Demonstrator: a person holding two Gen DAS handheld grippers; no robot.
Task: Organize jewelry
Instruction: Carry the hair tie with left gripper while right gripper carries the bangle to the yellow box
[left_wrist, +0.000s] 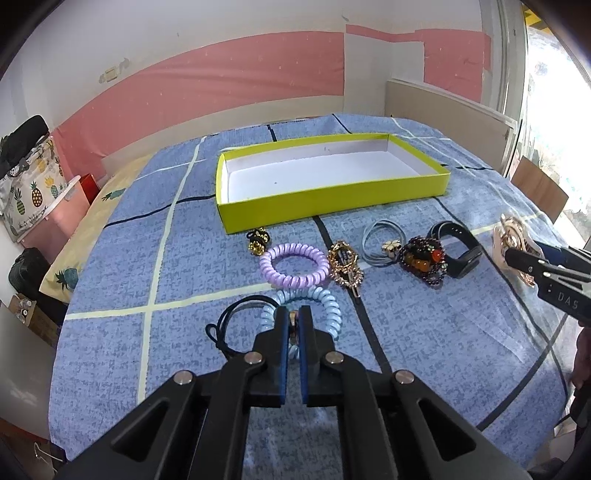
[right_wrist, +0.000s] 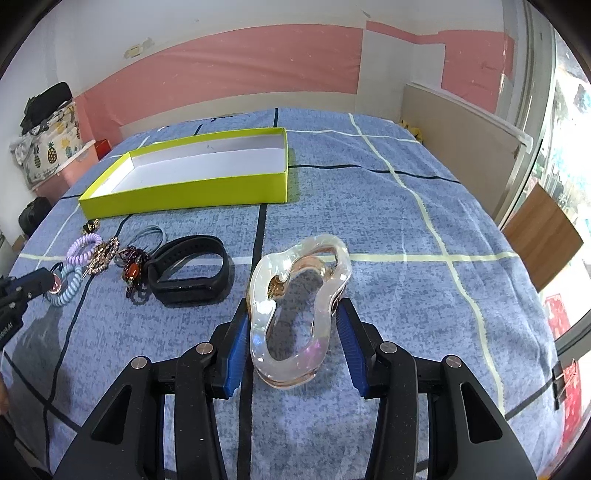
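Bed (left_wrist: 110, 258) with blue plaid cover carries everything; no worktop here. Yellow-green box (left_wrist: 332, 192) sits at 12 o'clock from my left tongs, empty, white floor showing.

Jewelry row lies just in front of the box, none in it yet: black watch band (right_wrist: 188, 273), purple coil tie (left_wrist: 293, 266), blue coil tie (left_wrist: 325, 302), bead bracelet (left_wrist: 423, 260), gold hair clip (left_wrist: 345, 266), grey hair ties (left_wrist: 380, 240), small black-gold piece (left_wrist: 256, 240) touching the box wall.

Right tongs (right_wrist: 295, 325): spread, blue pads either side of the pearly claw clip (right_wrist: 295, 306), apparently not squeezing yet. The clip stands on edge between them. Judgement: close slowly on the clip's flat flanks, centred; it's glossy and curved, likely to squirt out if pinched off-axis. Then lift clear and carry to 11 o'clock into the box.

Left tongs (left_wrist: 293, 325): pressed nearly together, pinching a small round charm (left_wrist: 293, 321) by the blue coil tie, with a black cord (left_wrist: 229, 325) at 9 o'clock. Can't tell whether the charm belongs to the coil or the cord. Lift straight up so nothing drags neighbours.
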